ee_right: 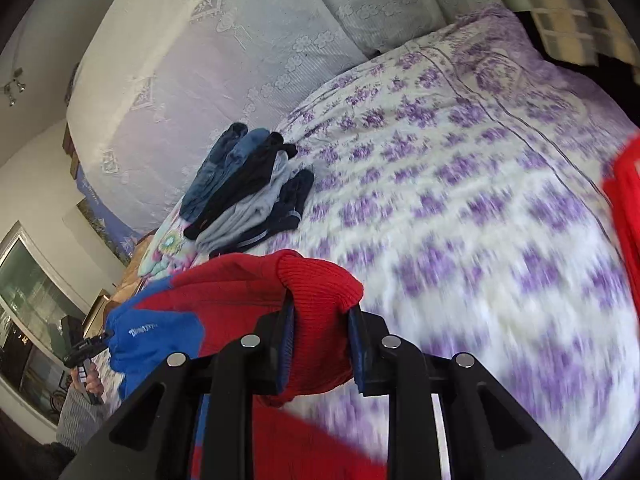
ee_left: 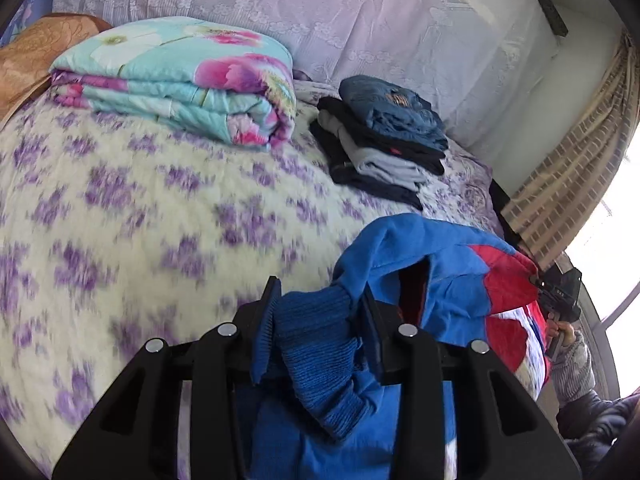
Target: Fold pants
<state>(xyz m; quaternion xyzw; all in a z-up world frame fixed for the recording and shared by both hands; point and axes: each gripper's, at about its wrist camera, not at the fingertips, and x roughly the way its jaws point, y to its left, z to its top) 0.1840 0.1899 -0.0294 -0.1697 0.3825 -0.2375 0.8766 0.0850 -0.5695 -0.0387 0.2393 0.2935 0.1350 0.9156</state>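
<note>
Left gripper [ee_left: 320, 300] is gripping the blue ribbed cuff [ee_left: 316, 344] of the pants [ee_left: 432, 280], its jaws clenched on the knit fabric; right gripper [ee_right: 322, 322] is gripping the red ribbed cuff [ee_right: 320, 284] of the same garment, its jaws likewise clamped on cloth; the pants, blue and red with a white patch, are hanging between the two grippers above the bed [ee_left: 140, 216], the cloth draping downward below each cuff; in the left wrist view the right gripper [ee_left: 558, 292] is showing at the far red edge of the garment, with the person's right hand [ee_left: 562, 330] beneath it; in the right wrist view the left gripper [ee_right: 86, 346] is showing at the blue end, with the left hand [ee_right: 94, 382] holding its handle; the bed is carrying a bedspread [ee_right: 460, 200] patterned with purple flowers on a pale ground, blurred in both views; a stack of folded clothes [ee_left: 384, 140] in dark blue, black and grey is lying on the bed near the lace-covered headboard [ee_left: 320, 12]; a folded floral quilt [ee_left: 180, 80] in turquoise and pink is lying beside that stack, apart from it; a checked curtain [ee_left: 568, 176] is hanging at the bed's far side by a bright window.
</note>
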